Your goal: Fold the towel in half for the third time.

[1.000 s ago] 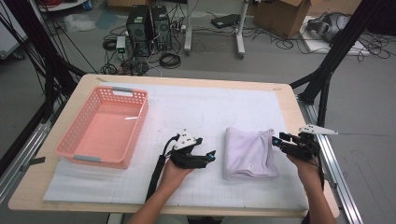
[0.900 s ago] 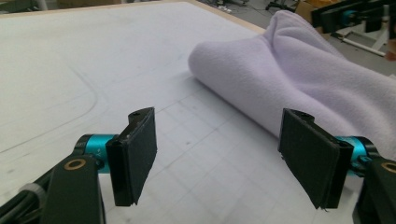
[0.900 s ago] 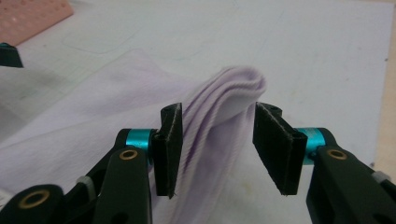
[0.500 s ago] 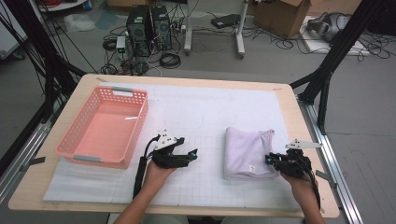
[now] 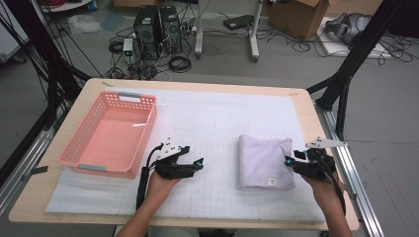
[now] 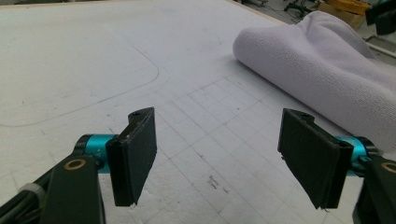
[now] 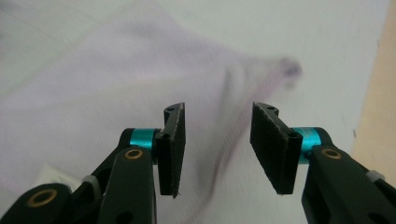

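Note:
A folded pale lilac towel [image 5: 264, 160] lies on the white mat, right of centre. My right gripper [image 5: 289, 163] sits at the towel's right edge, near its front corner. In the right gripper view its jaws [image 7: 217, 112] stand open just over the towel [image 7: 93, 93], holding nothing. My left gripper [image 5: 197, 163] rests on the mat, a clear gap left of the towel, pointing toward it. In the left gripper view the gripper [image 6: 219, 121] is wide open with nothing between its jaws, and the towel's rolled fold [image 6: 327, 70] lies ahead at upper right.
A pink plastic basket [image 5: 81, 155] stands empty on the left part of the table. The wooden table edge [image 7: 378, 93] runs close to the right of my right gripper. Black frame posts and cables stand beyond the table.
My left gripper has drawn back to the left, away from the towel. The right gripper has moved from the towel's far right side toward its near right corner.

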Demonstrator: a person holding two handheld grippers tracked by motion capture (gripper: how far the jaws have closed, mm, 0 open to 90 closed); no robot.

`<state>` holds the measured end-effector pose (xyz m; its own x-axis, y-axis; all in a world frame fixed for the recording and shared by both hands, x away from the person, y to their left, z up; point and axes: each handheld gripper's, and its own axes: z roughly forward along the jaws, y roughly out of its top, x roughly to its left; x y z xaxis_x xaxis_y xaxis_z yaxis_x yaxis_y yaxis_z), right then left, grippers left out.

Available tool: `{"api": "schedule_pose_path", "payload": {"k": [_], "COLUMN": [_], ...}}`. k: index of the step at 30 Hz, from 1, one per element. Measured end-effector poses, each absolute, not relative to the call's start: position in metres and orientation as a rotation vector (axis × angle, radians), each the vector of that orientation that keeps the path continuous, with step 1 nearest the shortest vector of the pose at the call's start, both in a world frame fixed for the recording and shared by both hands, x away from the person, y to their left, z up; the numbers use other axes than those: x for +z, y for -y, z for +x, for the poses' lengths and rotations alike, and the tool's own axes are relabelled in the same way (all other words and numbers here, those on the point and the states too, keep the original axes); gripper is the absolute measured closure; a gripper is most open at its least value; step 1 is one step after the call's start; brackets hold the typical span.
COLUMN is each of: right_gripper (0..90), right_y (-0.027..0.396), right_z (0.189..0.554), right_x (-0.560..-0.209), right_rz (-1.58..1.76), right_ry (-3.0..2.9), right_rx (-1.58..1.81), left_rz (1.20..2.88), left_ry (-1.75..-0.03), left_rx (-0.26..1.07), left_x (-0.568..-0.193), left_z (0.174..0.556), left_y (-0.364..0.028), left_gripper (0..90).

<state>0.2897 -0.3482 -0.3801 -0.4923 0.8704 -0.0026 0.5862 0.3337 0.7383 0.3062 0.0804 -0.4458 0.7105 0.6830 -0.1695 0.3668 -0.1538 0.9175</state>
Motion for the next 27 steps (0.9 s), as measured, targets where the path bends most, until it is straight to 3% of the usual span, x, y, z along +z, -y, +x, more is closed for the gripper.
{"api": "schedule_pose_path", "payload": {"k": [7, 15, 22, 27], "right_gripper": [58.8, 59.4, 60.1, 53.8], "right_y": [0.314, 0.273, 0.234, 0.218], "right_z": [0.332, 0.369, 0.383, 0.381], "right_x": [-0.388, -0.409, -0.416, -0.417], "right_rz": [1.168, 1.138, 1.042, 0.975], "right_ry": [-2.281, -2.431, -2.479, -2.488], "right_rx": [1.090, 0.975, 0.962, 0.950], "left_rz": [1.768, 1.771, 1.767, 1.763], "left_ry": [-0.833, -0.836, -0.850, -0.845], "left_rx": [0.345, 0.340, 0.340, 0.344], "left_x": [-0.445, -0.445, -0.446, -0.445], "left_z": [0.305, 0.304, 0.305, 0.304], "left_y": [-0.082, -0.085, -0.086, -0.087], "left_gripper": [28.5, 28.5, 28.5, 28.5]}}
